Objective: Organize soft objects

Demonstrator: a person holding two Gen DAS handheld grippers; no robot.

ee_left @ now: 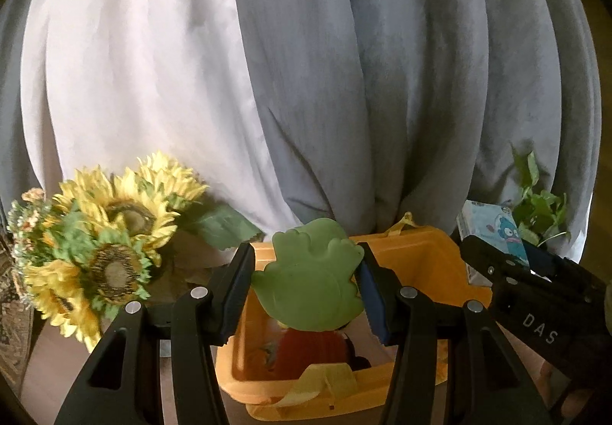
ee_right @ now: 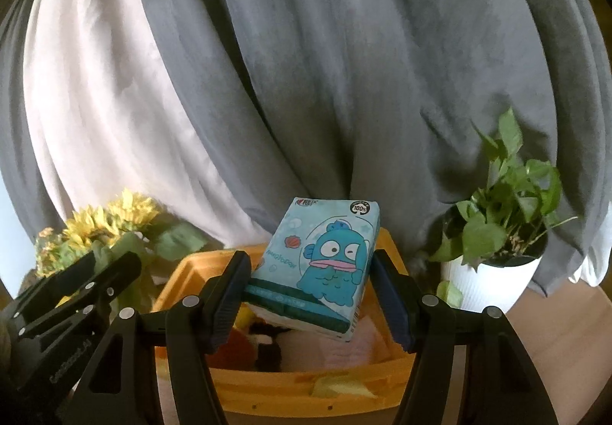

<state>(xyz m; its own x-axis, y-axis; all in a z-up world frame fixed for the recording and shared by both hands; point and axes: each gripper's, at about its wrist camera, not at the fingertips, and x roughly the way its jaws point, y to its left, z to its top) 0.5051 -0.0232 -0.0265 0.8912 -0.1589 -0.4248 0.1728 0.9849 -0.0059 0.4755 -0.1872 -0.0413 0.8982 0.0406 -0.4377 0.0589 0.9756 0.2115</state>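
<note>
While both loads hang over the yellow bin [ee_left: 417, 257], here's the handling read, left to right.

Far left: sunflower bunch [ee_left: 111, 234] on the desk [ee_right: 566, 333], not part of this.

Left gripper [ee_left: 306, 283]: clamped on the green soft toy [ee_left: 310, 279], pads pressing its two sides, toy upright above the near-left part of the bin. Looks like foam or squishy rubber; flat, light, gives under the pads. I'd judge slip risk low since the pads sink in, but it may spring back and bounce when let go. Best hold is across the wide body as now, not on the thin lobes at the top.

Bin contents: an orange-red plush item [ee_left: 306, 348] sits under the toy, plus something black and something pale pink, too hidden to name. A yellowish strap or tag [ee_left: 325, 383] drapes over the near rim.

Right gripper [ee_right: 310, 295]: clamped on the blue tissue pack [ee_right: 317, 268], pads on its two long edges, pack tilted with the cartoon face towards the camera, over the far-right part of the bin. Plastic film wrap, so likely slick; contents compress, light. Squeeze too hard and it buckles; too light and the film slides. Gripping mid-length across the narrow width, as now, seems right.

Far right: potted plant [ee_right: 497, 234] in a white pot, just beside the bin. Grey and white curtains [ee_right: 306, 62] behind everything.
</note>
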